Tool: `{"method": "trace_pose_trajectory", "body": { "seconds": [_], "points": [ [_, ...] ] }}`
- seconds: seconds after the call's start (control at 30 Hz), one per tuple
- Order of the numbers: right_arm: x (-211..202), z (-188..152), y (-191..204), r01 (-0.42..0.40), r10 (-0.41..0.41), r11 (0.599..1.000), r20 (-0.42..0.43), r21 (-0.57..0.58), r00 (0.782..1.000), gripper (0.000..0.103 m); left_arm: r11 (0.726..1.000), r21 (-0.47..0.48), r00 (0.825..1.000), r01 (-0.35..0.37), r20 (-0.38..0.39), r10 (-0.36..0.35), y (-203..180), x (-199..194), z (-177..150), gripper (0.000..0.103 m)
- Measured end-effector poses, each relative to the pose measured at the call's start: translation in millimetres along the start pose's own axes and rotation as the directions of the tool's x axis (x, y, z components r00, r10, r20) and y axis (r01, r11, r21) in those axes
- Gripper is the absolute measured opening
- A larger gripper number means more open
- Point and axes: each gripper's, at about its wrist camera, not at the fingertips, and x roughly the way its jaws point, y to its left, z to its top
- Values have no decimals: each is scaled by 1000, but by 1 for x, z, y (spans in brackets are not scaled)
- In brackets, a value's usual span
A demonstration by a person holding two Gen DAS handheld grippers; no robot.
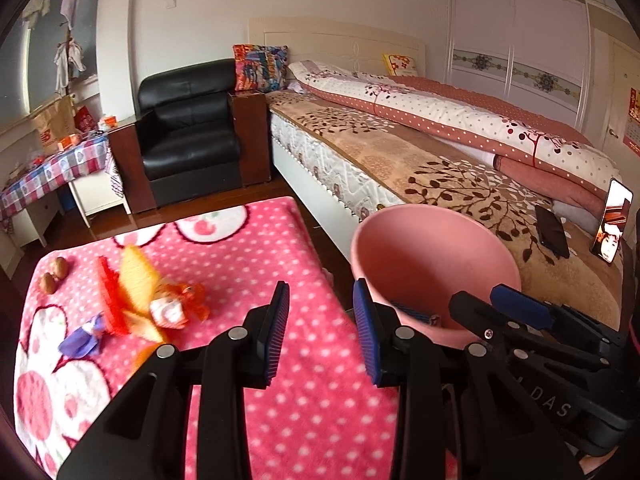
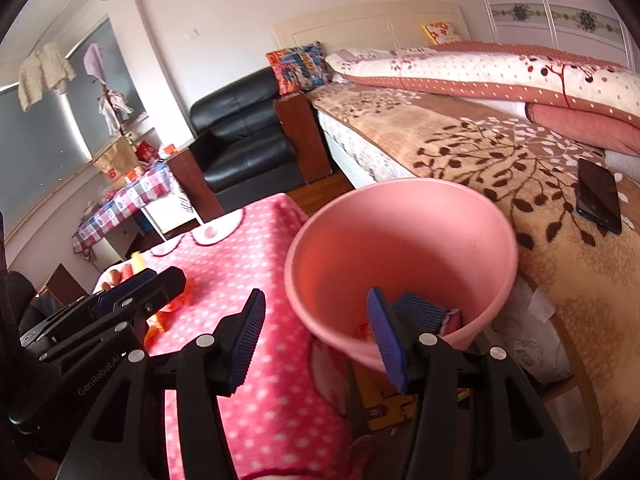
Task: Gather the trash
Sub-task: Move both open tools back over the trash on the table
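Note:
A heap of wrappers (image 1: pixel 148 300) in yellow, orange, red and purple lies on the left of the table's pink dotted blanket (image 1: pixel 248 264), with two walnuts (image 1: pixel 54 276) beside it. A pink bin (image 1: pixel 436 264) stands at the table's right edge; a blue ribbed piece (image 2: pixel 420 312) and a reddish scrap lie inside it. My left gripper (image 1: pixel 323 332) hovers open over the blanket, right of the heap, with nothing between its fingers. My right gripper (image 2: pixel 316 336) is open and holds nothing, its pads either side of the bin's (image 2: pixel 400 240) near-left rim. Each gripper shows in the other's view (image 1: pixel 480 300) (image 2: pixel 168 280).
A bed (image 1: pixel 400 152) with a leaf-patterned cover runs behind the bin, with a dark phone (image 1: pixel 552 236) lying on it and another phone (image 1: pixel 612 220) propped upright. A black armchair (image 1: pixel 188 128) and a checkered side table (image 1: pixel 60 164) stand beyond the table.

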Motion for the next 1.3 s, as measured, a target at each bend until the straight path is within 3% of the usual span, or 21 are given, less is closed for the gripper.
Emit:
{"method": "trace_pose_trajectory", "body": {
  "seconds": [0.27,0.57,0.83,1.17,1.3],
  "points": [
    [-17,-30,44,-42,42,999,-9,4,999,53,997,-36,998,-62,24,63,29,-40,-24,33],
    [-26,-61,97,-93,87,991,-62,-100,994,53,986,-93,989,-138,50,143,63,-73,-45,33],
    [-34,-69,122,-124,117,982,-55,-145,992,64,973,-142,976,-183,96,198,87,-101,-58,33],
    [-30,-73,151,-131,114,970,-94,-206,989,68,957,-182,956,-225,149,253,107,-129,-68,33],
    [-26,-73,158,-143,122,963,-104,-229,987,69,955,-198,958,-222,138,252,116,-125,-68,33]
  ]
}}
